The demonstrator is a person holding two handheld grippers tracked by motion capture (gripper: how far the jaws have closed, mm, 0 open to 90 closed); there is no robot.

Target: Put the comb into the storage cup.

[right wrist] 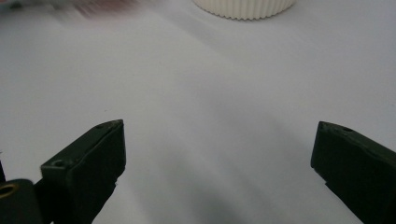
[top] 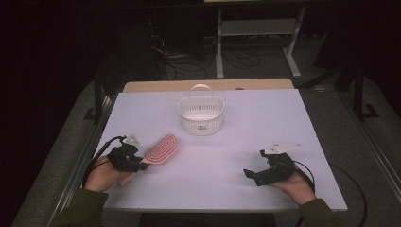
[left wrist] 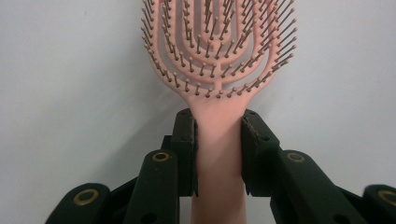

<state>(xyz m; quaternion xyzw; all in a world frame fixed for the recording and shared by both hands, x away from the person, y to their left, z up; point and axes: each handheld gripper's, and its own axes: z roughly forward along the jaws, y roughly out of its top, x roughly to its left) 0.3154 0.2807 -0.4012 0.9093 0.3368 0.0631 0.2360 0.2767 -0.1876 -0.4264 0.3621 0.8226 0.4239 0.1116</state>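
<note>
A pink vented hairbrush [top: 161, 148] with dark bristles lies at the table's left, head pointing up-right. My left gripper [top: 140, 164] is shut on its handle; in the left gripper view both black pads press the pink hairbrush handle [left wrist: 218, 140] just below the bristled head. A white slotted basket [top: 201, 115] with a hoop handle stands at the middle back of the table. My right gripper [top: 254, 165] rests at the right front, jaws spread wide over bare tabletop, nothing between them [right wrist: 217, 140]. The basket's ribbed base [right wrist: 245, 8] shows at the top of the right gripper view.
The white tabletop [top: 227, 161] stretches between both hands. A wooden strip [top: 208, 85] runs along its far edge. Beyond it stand a white shelf frame [top: 257, 42] and floor cables in the dark room.
</note>
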